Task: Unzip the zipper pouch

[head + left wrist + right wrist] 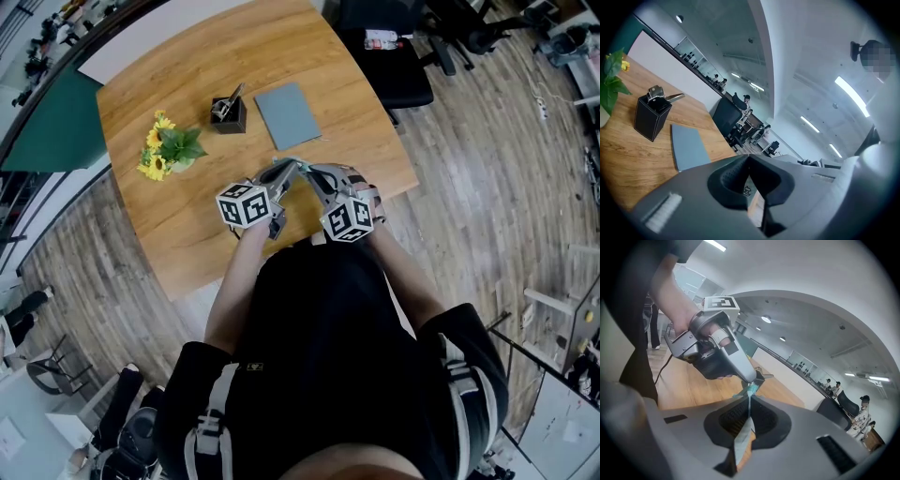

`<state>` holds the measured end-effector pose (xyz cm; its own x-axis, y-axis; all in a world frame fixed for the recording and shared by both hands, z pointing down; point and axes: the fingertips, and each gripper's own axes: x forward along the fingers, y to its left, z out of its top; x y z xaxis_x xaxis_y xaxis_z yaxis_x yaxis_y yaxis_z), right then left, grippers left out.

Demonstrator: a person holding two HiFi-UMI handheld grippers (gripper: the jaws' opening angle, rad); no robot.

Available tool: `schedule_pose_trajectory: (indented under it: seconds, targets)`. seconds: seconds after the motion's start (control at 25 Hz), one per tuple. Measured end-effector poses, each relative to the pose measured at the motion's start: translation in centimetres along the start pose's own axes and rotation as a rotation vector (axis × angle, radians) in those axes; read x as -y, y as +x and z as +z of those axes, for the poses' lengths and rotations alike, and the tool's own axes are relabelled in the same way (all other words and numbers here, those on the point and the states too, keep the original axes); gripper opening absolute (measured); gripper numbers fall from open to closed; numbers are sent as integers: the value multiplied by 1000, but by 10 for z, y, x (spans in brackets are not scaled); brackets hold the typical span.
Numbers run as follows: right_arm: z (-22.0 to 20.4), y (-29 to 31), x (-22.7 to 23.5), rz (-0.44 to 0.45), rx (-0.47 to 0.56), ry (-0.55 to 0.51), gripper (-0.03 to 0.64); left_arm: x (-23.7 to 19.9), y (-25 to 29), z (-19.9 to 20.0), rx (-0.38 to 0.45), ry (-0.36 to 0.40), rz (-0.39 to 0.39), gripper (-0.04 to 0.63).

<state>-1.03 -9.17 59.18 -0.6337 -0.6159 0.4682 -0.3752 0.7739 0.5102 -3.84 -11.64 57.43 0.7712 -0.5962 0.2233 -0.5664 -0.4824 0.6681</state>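
The pouch (742,440) is gripped edge-on in the clenched right tongs (749,398). Its teal end is pinched just ahead by the clenched left tongs (750,380), above the desk (187,216).

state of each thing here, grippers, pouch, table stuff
left gripper: shut on the teal end of the zipper pouch
right gripper: shut on the zipper pouch's edge
zipper pouch: held edge-on between both grippers, zip state not visible
pen holder: upright on the table
grey pad: lying flat
flowers: standing on the table
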Motion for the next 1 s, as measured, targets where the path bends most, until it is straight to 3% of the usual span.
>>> schedule_pose_trajectory:
  seconds: [0.24, 0.64, 0.76, 0.92, 1.0]
  targets:
    - [5, 0, 4, 0, 23, 37, 11, 0, -2, 4, 16, -4, -25, 0]
    - [9, -1, 7, -9, 32, 70, 9, -2, 0, 7, 6, 55, -10, 7]
    - [8, -1, 5, -5, 31, 76, 9, -3, 1, 5, -12, 77, 6, 9]
    - [14, -5, 11, -17, 64, 126, 9, -21, -2, 7, -17, 101, 85, -2]
    - [15, -5, 14, -19, 70, 138, 9, -25, -7, 10, 0, 77, 64, -2]
